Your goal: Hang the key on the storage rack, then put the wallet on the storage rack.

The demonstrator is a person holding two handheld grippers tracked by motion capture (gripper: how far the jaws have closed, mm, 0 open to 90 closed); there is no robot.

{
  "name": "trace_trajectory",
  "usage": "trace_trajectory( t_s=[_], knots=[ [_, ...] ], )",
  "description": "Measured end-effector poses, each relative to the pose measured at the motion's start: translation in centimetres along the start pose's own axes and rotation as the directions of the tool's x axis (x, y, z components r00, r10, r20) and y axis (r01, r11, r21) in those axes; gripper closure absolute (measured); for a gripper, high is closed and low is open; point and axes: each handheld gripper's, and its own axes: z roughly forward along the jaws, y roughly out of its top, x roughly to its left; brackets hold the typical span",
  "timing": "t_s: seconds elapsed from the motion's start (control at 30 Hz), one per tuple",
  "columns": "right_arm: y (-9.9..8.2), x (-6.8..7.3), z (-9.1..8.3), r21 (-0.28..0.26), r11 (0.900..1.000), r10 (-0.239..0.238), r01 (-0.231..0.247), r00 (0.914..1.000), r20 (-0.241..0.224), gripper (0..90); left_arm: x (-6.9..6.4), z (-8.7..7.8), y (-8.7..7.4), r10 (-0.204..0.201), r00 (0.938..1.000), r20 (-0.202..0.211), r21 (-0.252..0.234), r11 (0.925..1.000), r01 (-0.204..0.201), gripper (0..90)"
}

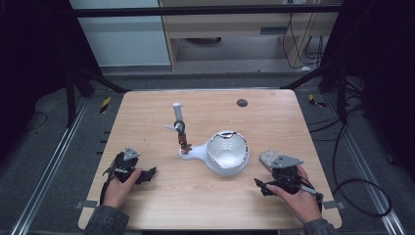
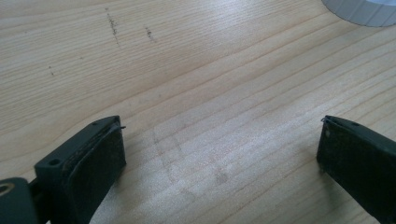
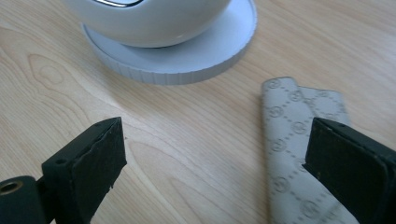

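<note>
Right tool (image 3: 215,154) gapes, one jaw covering part of the patterned pouch (image 3: 287,140).

The table (image 1: 205,196) is showing pale wood with fine darker grain lines running across it, plus one dark round spot (image 1: 242,103) near its far edge. The bowl (image 1: 227,152) is gleaming white outside and silvery inside, sitting on a white ribbed base (image 3: 187,60). The wallet (image 3: 285,140) is wearing a light grey-beige pattern of small ringed logos joined by dotted lines. The left gripper (image 1: 147,174) and right gripper (image 1: 262,186) are showing black, each topped by a grey plate. The sleeves are showing grey.
</note>
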Motion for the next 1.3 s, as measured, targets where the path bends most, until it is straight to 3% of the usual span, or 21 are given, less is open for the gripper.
trace_trajectory(
  t_s=[0.23, 0.43, 0.7, 0.93, 1.3],
  knots=[
    [1.0, -2.3, -2.4, 0.081, 0.9965, 0.018, -0.021, 0.9989, 0.043, 4.9, 0.0, 0.0, 0.0, -0.002, 1.0, -0.002, 0.0, 1.0, 0.002, 0.3],
    [1.8, -3.7, -3.5, 0.141, 0.9891, 0.036, -0.042, 0.9983, 0.045, 6.9, 0.0, 0.0, 0.0, -0.001, 1.0, -0.001, 0.001, 1.0, 0.001, 0.0],
    [2.6, -5.5, -3.6, 0.261, 0.9641, 0.037, -0.05, 0.9978, 0.054, 16.2, -0.1, 0.0, 0.0, 0.0, 1.0, -0.001, 0.001, 1.0, 0.0, 0.0],
    [3.8, -6.3, -3.0, 0.338, 0.9399, 0.03, -0.049, 0.9978, 0.059, 15.8, -0.1, 0.0, 0.0, 0.001, 1.0, 0.0, 0.002, 1.0, -0.001, 0.0],
    [3.2, -6.3, -2.0, 0.367, 0.9286, 0.044, -0.056, 0.9982, 0.041, 8.0, -0.1, 0.0, 0.0, 0.004, 1.0, 0.004, 0.003, 1.0, -0.004, 0.0]
  ],
)
